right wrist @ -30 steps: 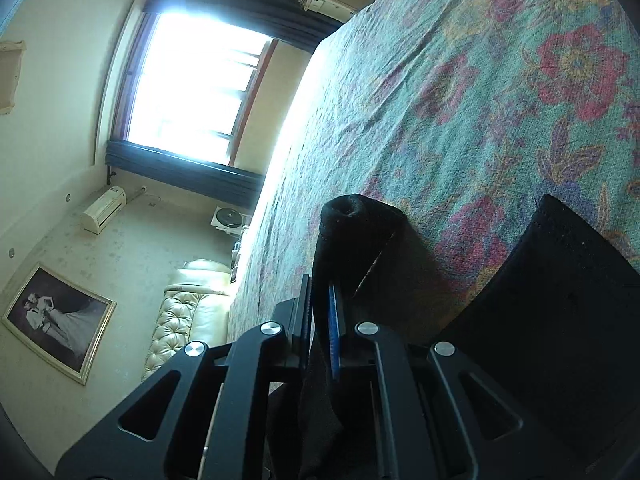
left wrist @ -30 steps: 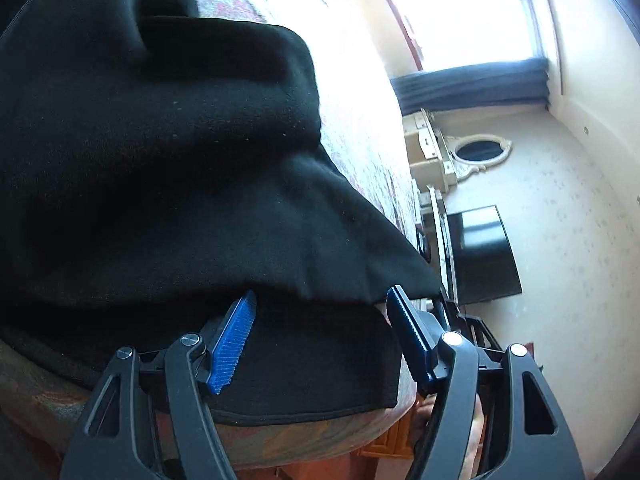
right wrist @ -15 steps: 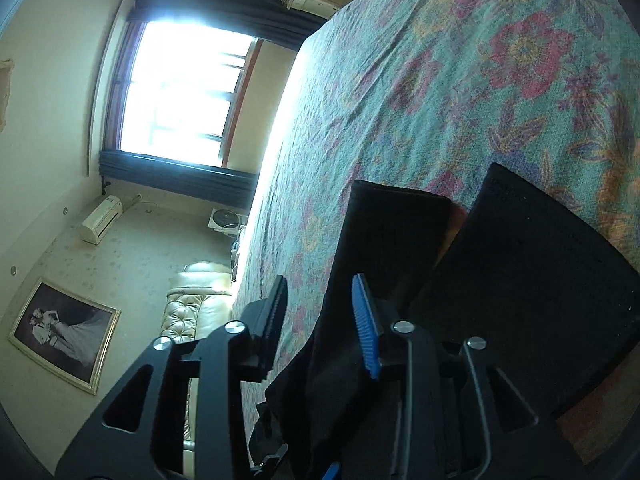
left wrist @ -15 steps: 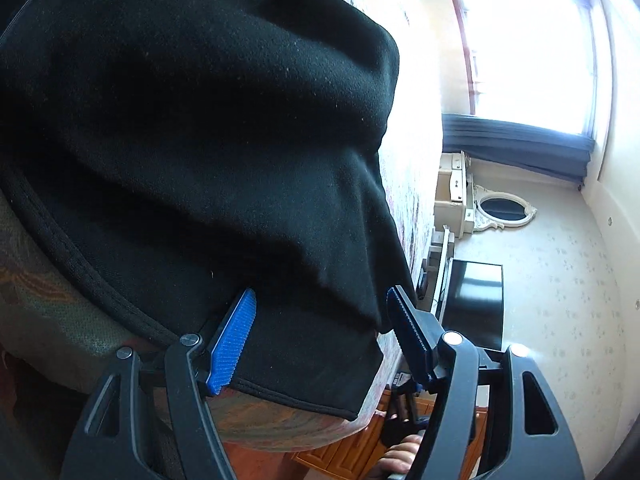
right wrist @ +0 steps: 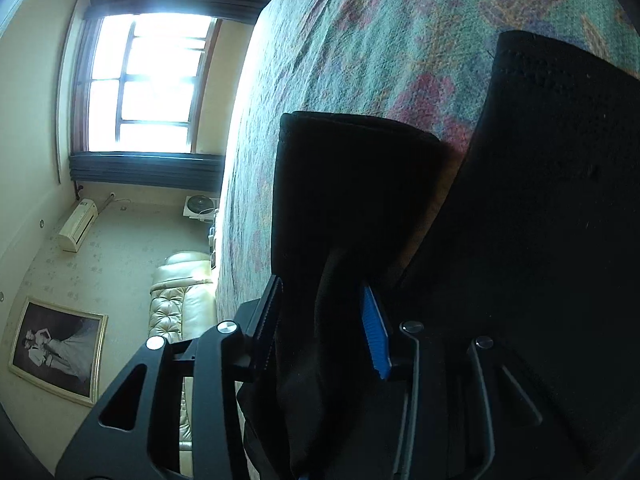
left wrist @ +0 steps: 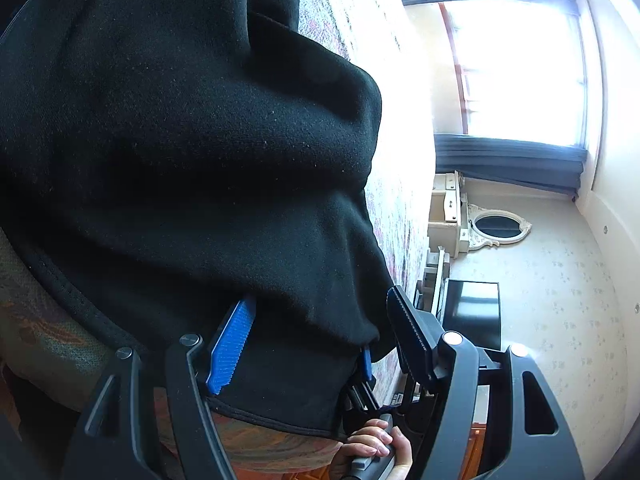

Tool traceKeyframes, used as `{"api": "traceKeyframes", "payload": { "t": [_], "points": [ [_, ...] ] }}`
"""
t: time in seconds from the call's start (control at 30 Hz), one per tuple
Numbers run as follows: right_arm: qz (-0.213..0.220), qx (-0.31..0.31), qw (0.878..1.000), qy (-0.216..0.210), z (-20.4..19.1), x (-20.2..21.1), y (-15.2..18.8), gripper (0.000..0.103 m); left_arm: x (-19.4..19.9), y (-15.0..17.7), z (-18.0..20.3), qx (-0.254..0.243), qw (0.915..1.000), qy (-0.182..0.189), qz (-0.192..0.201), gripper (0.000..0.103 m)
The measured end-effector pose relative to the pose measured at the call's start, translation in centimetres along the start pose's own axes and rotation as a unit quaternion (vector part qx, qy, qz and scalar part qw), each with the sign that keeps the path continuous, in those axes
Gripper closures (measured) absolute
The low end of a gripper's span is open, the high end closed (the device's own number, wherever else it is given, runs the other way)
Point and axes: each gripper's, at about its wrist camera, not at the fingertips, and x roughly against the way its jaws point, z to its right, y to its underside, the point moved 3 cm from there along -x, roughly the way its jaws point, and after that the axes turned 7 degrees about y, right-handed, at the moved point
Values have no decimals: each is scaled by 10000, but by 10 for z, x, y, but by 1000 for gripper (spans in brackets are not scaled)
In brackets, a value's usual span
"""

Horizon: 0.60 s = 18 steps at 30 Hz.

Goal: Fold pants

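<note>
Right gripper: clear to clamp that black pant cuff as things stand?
Probably yes. The right gripper is open with the pant cuff already running between its fingers; nothing sits in the way, only the bedspread beyond.

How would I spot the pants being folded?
Find the big bed with the flowered teal bedspread. The black pants lie near its edge, a leg between the open right gripper. They are the only plain dark cloth on that busy pattern.

The pants [left wrist: 192, 152] are black, thick and soft, lying bunched in heavy rolls on the floral bed [right wrist: 360, 40]. A hemmed edge hangs over the bed's near side. One flat folded end [right wrist: 352, 184] lies beside another panel.
</note>
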Motion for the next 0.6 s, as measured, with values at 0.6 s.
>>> {"api": "traceKeyframes", "payload": {
  "t": [0.6],
  "points": [
    [500,542,9914,-1082,-42,91,21,99,-1,10,15,148,9998,139,-24,31]
  ]
}}
